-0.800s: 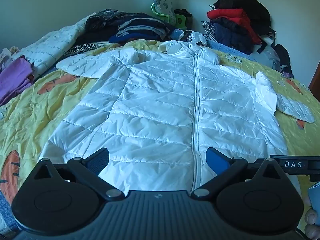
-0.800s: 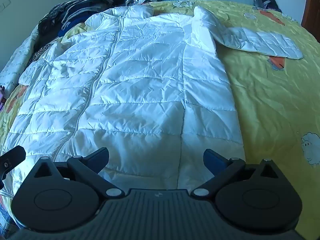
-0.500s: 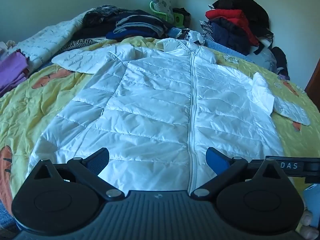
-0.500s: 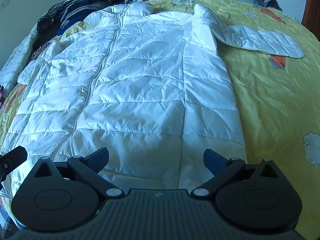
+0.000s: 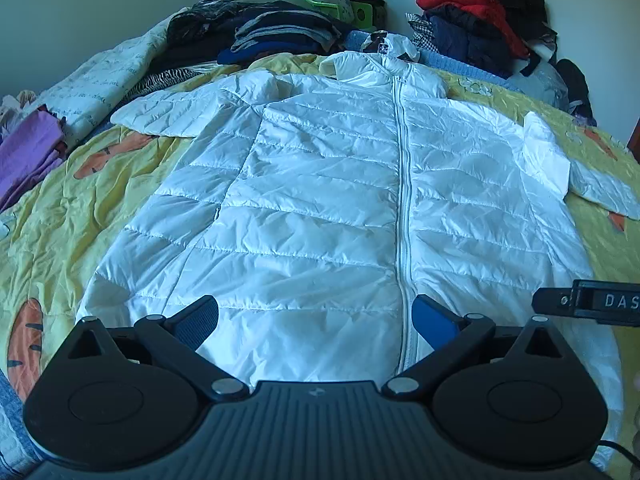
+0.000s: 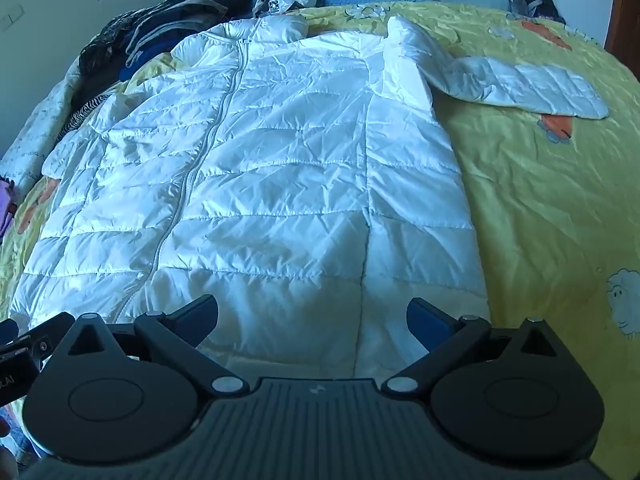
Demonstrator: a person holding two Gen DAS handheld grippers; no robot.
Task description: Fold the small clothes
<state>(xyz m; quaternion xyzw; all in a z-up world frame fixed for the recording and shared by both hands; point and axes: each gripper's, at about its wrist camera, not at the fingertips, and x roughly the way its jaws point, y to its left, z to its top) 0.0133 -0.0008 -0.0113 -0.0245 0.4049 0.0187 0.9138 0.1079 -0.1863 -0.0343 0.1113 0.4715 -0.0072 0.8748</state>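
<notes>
A white quilted puffer jacket [image 5: 328,200] lies flat and zipped on the yellow bedspread, collar at the far end; it also shows in the right wrist view [image 6: 280,184]. Its left sleeve [image 5: 172,114] spreads out to the left. Its right sleeve [image 6: 528,86] bends out to the right. My left gripper [image 5: 314,320] is open and empty above the hem, left of the zipper [image 5: 404,208]. My right gripper [image 6: 312,318] is open and empty above the hem's right half. A part of the right gripper shows at the edge of the left wrist view [image 5: 588,302].
The yellow bedspread [image 6: 540,208] has cartoon prints. Piles of dark folded clothes [image 5: 276,34] and red and navy garments [image 5: 476,12] sit at the far end. Purple cloth [image 5: 28,152] and a white quilt [image 5: 96,88] lie at the left.
Both grippers have drifted a little forward and lower over the hem, so the jacket looks nearer. The jacket has not moved. Both grippers stay open.
</notes>
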